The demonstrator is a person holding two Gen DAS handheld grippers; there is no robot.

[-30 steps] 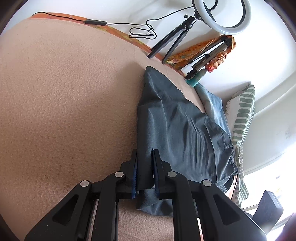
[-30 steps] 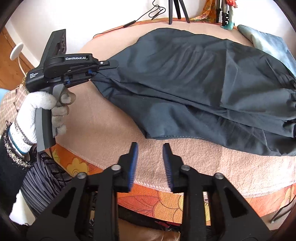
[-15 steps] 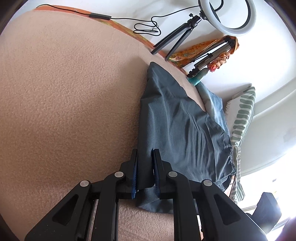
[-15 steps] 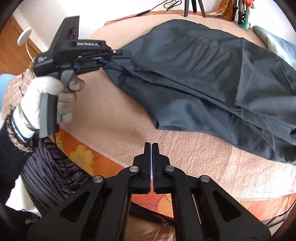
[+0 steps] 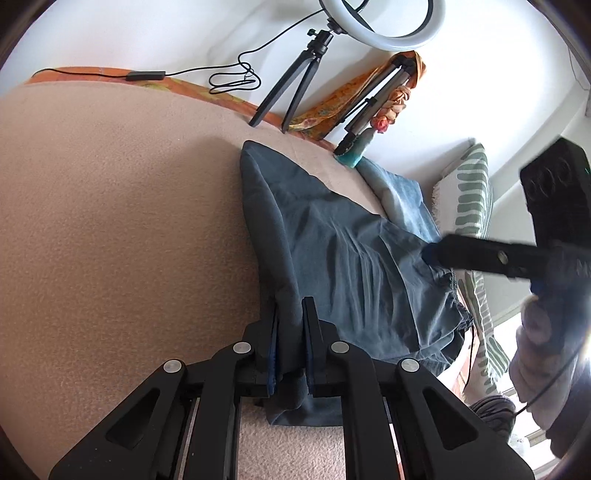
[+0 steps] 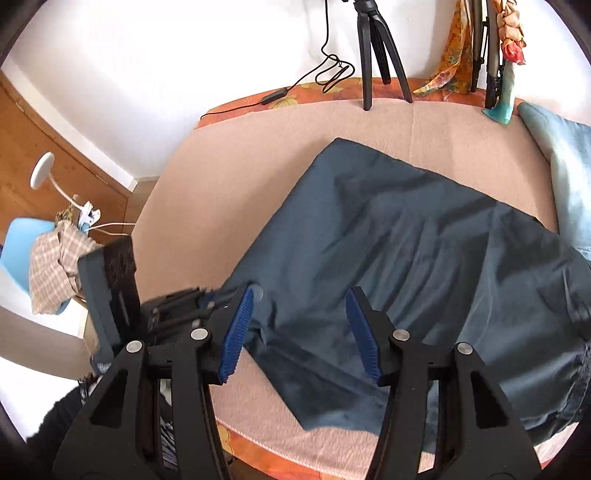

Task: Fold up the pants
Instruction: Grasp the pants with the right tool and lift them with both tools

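While the pants (image 6: 424, 258) lie spread across the bed (image 5: 110, 221), reaching its near edge, my left gripper (image 5: 290, 343) stays clamped on a leg hem. My right gripper (image 6: 299, 332) has swung in over the cloth, fingers just reopened and empty, ready to take the other hem.

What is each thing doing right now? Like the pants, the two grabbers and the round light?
Pants: spread on the pink blanket, wrinkled, not yet folded up.
Left gripper: shut on a pants leg end.
Right gripper: open, jaws just opening, over the pants, pads not pressing the cloth.
Ring light: on its tripod by the wall; cannot tell if lit.
Striped pillow: propped at the bed's far end.
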